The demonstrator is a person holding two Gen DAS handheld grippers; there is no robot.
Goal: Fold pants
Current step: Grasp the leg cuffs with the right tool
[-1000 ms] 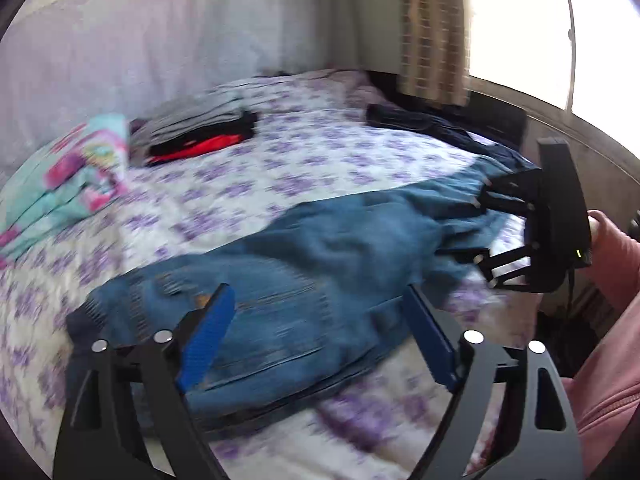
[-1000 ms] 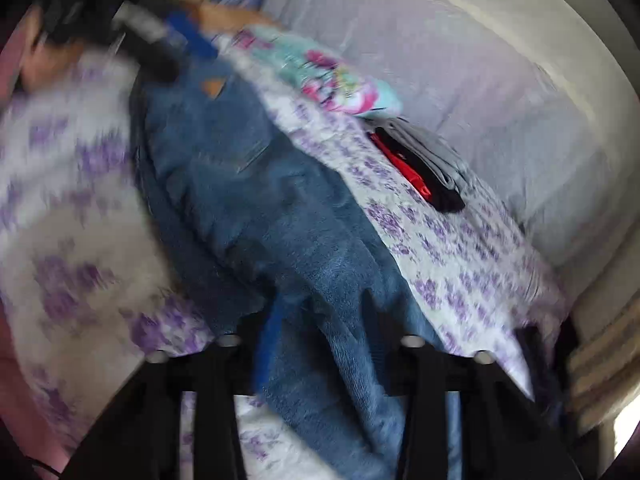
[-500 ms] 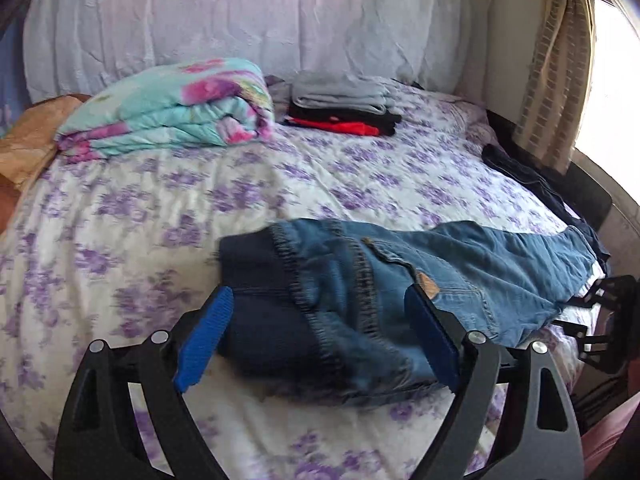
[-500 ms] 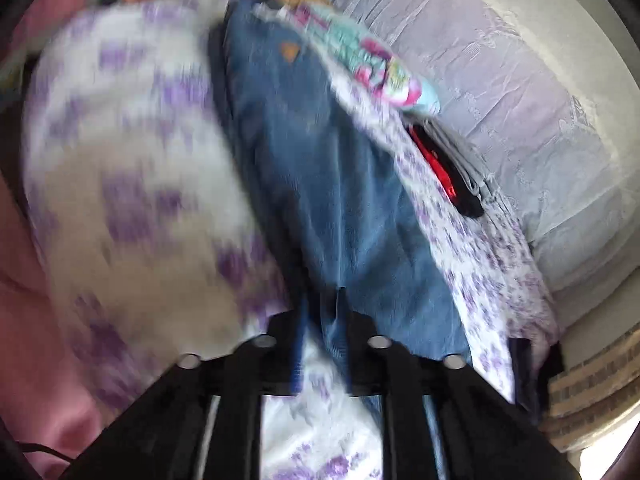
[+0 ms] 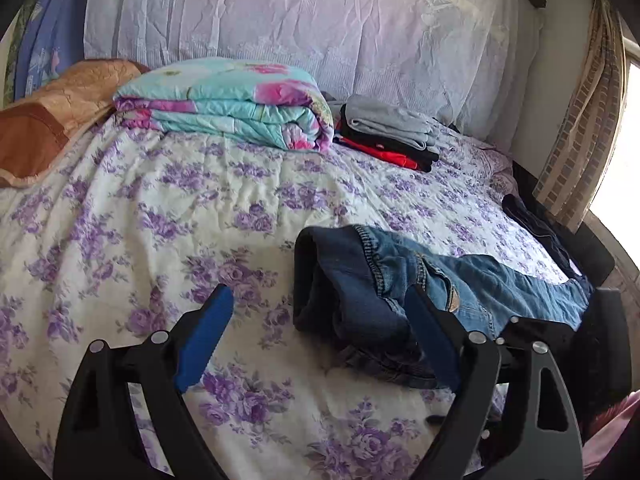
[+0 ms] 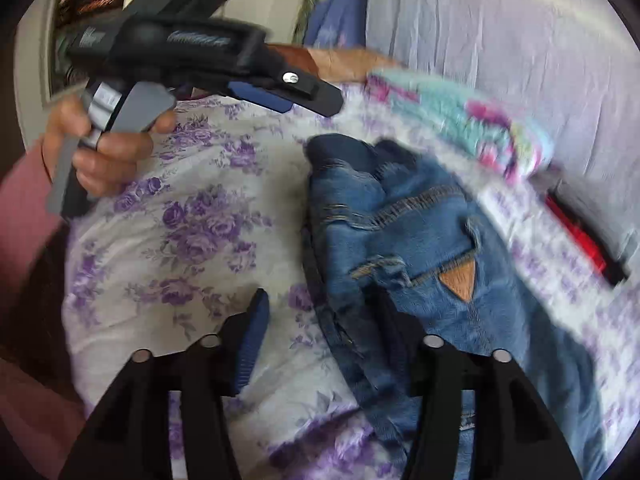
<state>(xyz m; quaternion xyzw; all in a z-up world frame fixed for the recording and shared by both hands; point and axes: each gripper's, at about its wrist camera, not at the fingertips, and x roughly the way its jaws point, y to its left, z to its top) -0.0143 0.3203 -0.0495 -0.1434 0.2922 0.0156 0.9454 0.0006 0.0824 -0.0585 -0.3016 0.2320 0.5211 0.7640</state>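
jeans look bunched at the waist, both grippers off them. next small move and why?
Probably bring the left gripper across to the waistband and pinch it: the jeans lie bunched there, its fingers are open over bare bedspread, and the right gripper has just been opening, gripping nothing.

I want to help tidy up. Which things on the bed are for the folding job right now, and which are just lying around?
For the job:
- blue denim jeans, lying on the bedspread
- left gripper, open
- right gripper, jaws just opening, empty

Just lying about:
- folded turquoise and pink floral quilt
- stack of grey, black and red folded clothes
- tan pillow
- dark garment at the bed's edge
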